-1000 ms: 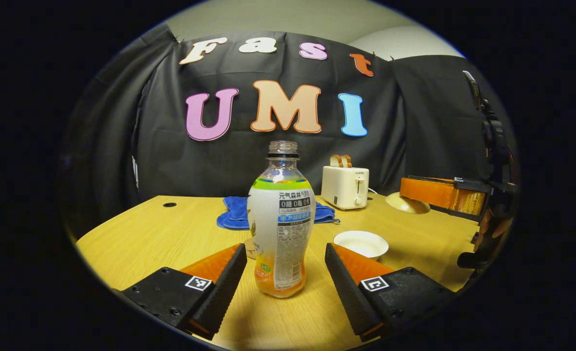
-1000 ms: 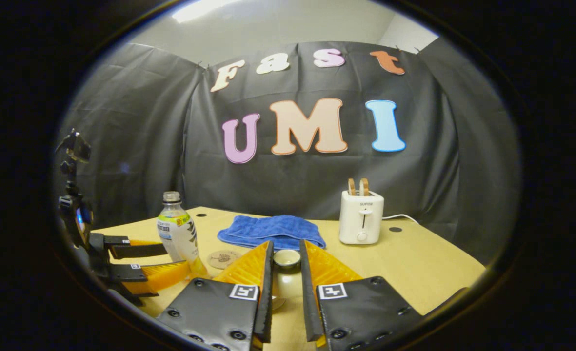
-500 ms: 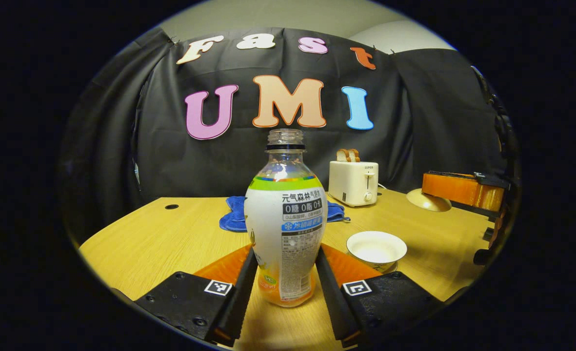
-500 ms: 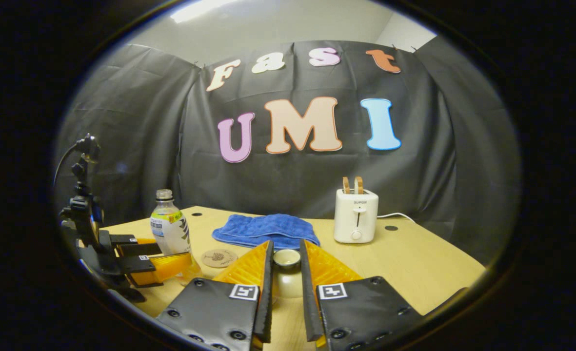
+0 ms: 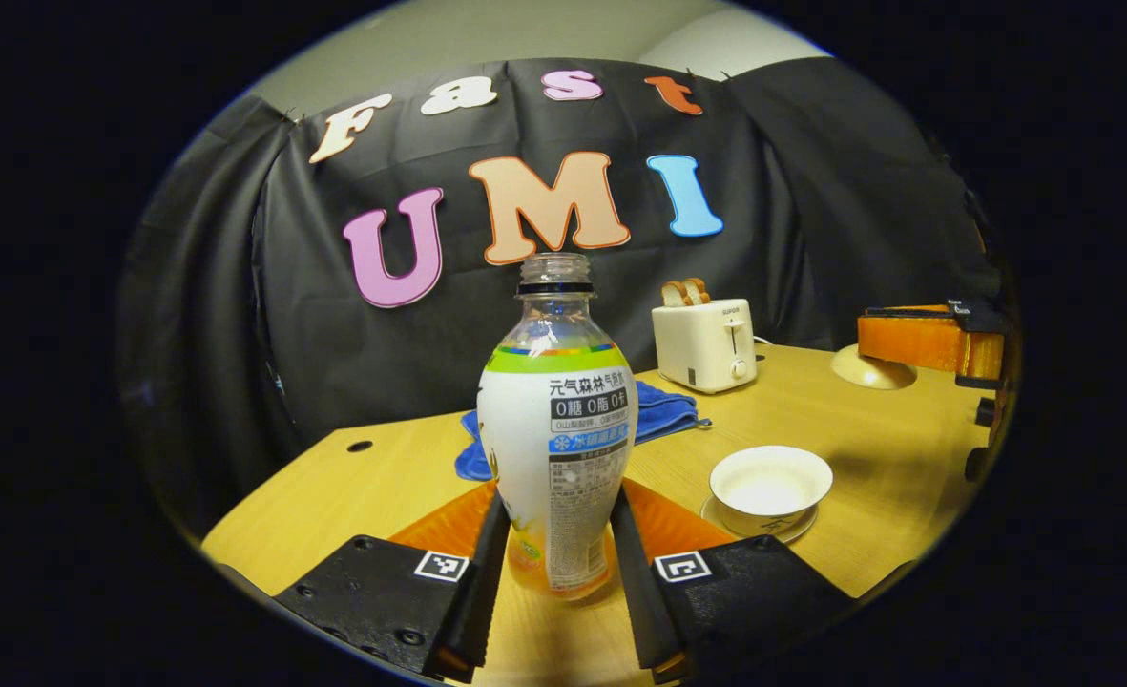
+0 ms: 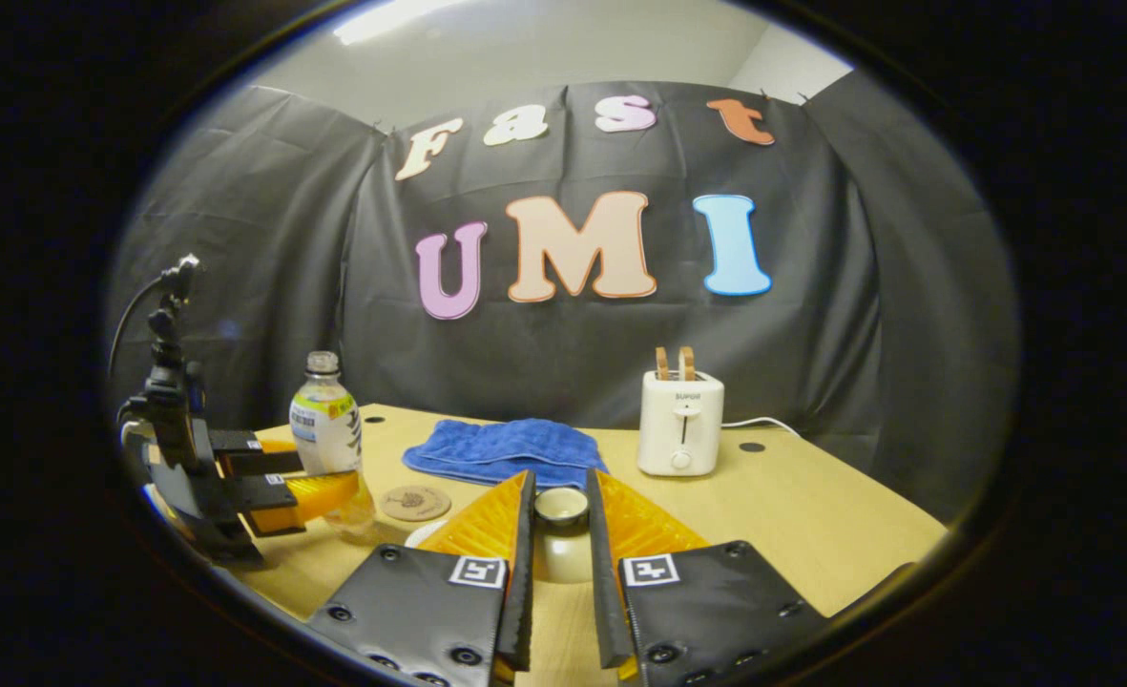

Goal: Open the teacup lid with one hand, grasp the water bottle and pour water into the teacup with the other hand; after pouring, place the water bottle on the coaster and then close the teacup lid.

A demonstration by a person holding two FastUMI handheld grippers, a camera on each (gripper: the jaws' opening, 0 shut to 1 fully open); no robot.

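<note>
A capless water bottle (image 5: 553,448) with a white label and orange drink at its base stands between the fingers of my left gripper (image 5: 553,558), which is shut on its lower body. The open white teacup (image 5: 770,480) sits on a saucer to its right. My right gripper (image 6: 560,494) is shut on the knob of the teacup lid (image 6: 563,558), held above the table. In the left gripper view the lid (image 5: 873,370) hangs at the far right under the right gripper (image 5: 921,342). A round coaster (image 6: 415,502) lies near the bottle (image 6: 327,434) and the left gripper (image 6: 281,482).
A folded blue cloth (image 6: 506,448) lies at the back of the wooden table (image 6: 811,515). A white toaster (image 6: 679,434) with bread slices stands to its right, its cable trailing off. A camera mount (image 6: 167,363) rises above the left gripper.
My left gripper closed from wide open onto the bottle's sides, and its view has tilted. The right gripper keeps holding the lid, almost unmoved.
</note>
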